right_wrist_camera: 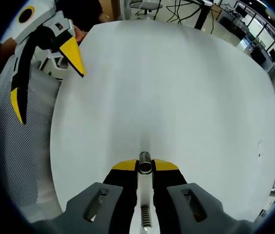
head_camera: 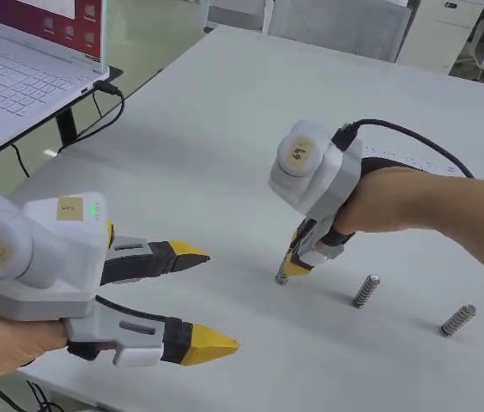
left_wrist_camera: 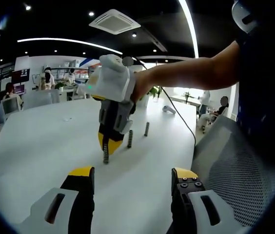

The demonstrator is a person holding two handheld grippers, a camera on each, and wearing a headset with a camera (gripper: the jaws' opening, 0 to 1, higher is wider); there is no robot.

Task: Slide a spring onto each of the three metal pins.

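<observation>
Head view: the right gripper [head_camera: 296,264] points down at the white table [head_camera: 225,129]. Its fingers are closed on a spring [head_camera: 282,276], a grey metal coil standing upright with its lower end at the table surface. A second spring [head_camera: 365,292] and a third spring [head_camera: 458,320] stand slightly tilted to its right, each apart from the next. The left gripper [head_camera: 208,300] hovers at the near edge, fingers spread and holding nothing. A laptop [head_camera: 19,77] sits at far left.

Left gripper view: its own yellow-tipped fingers [left_wrist_camera: 81,173] stand apart. Beyond them the three coils stand in a row.

Right gripper view: the fingers clamp the spring [right_wrist_camera: 146,163], seen end-on.
</observation>
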